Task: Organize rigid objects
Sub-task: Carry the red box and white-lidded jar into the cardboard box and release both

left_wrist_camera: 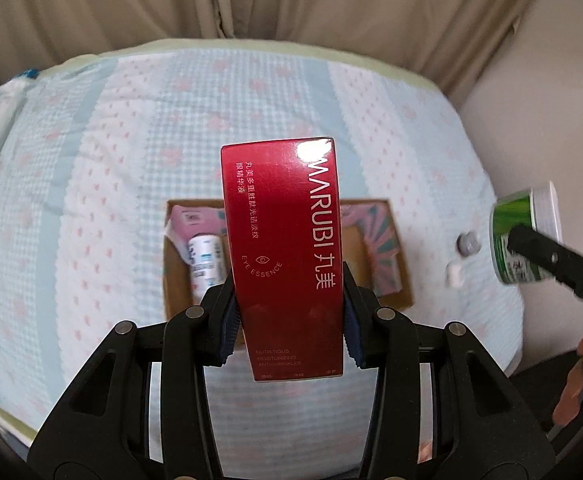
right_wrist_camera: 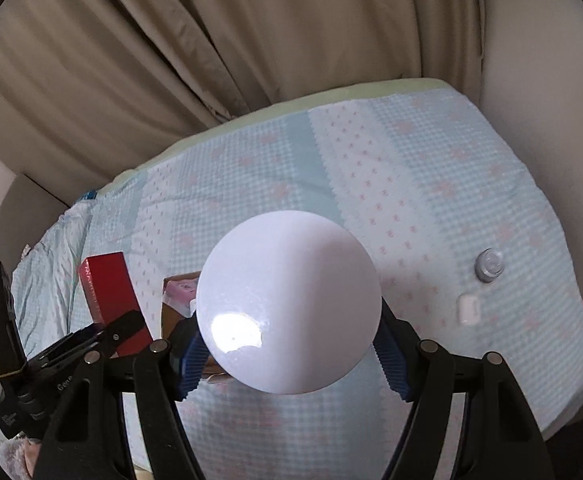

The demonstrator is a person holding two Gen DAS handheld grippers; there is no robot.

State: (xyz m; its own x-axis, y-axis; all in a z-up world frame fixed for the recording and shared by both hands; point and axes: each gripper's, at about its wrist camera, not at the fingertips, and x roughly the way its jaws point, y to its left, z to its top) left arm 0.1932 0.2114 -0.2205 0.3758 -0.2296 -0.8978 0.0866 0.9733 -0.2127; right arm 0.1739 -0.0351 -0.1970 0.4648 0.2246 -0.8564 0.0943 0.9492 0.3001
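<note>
My left gripper (left_wrist_camera: 289,316) grips the red carton (left_wrist_camera: 283,256) at its lower sides, above the cardboard box (left_wrist_camera: 405,280) on the bed (left_wrist_camera: 111,160). Light, glossy, crushable: clamp gently. Right gripper (right_wrist_camera: 287,354) clasps the green jar (right_wrist_camera: 289,300), rigid and slippery.

- red box (left_wrist_camera: 287,256): "MARUBI 丸美" in large white letters down one side
- same box, smaller print: "EYE ESSENCE" under an eye sign, and low down "NUTRITIOUS MOISTURIZING ANTI-WRINKLES"
- white bottle (left_wrist_camera: 205,264) in the cardboard box: label print too blurred to read
</note>
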